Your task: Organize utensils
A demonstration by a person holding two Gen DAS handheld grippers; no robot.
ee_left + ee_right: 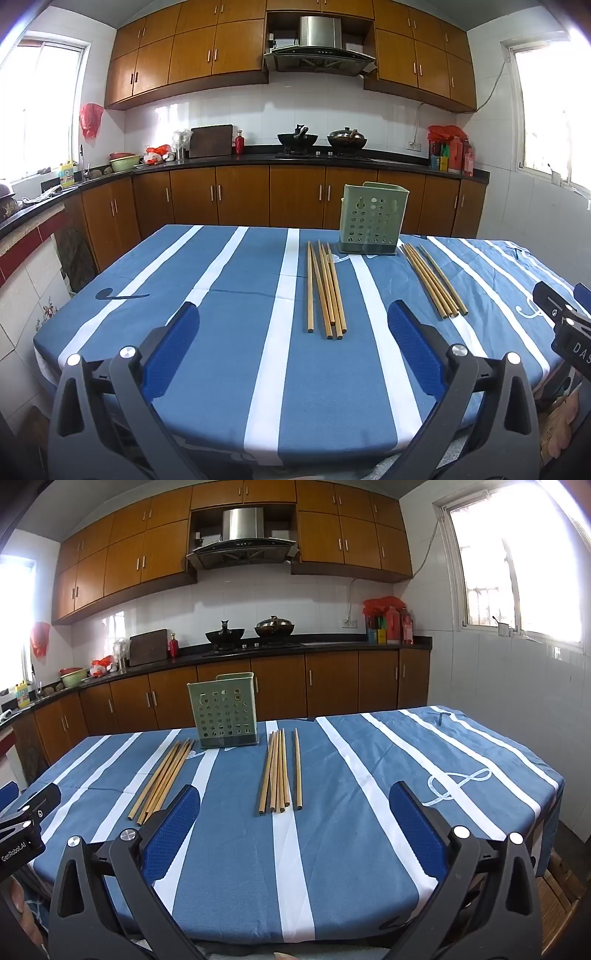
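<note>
While both grippers hang above the near edge of the striped worktop (229, 369), the left gripper (291, 325) and right gripper (293, 805) have their jaws spread wide with nothing between them. The green perforated holder (373, 221) stands upright at the far side, one chopstick bundle (327, 291) lying left of it, another bundle (434, 280) right

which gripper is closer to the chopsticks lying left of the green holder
Left. The left gripper sits just short of that left bunch of chopsticks, nearly in line with it. The right gripper faces the other bunch, beyond the green holder.
</note>
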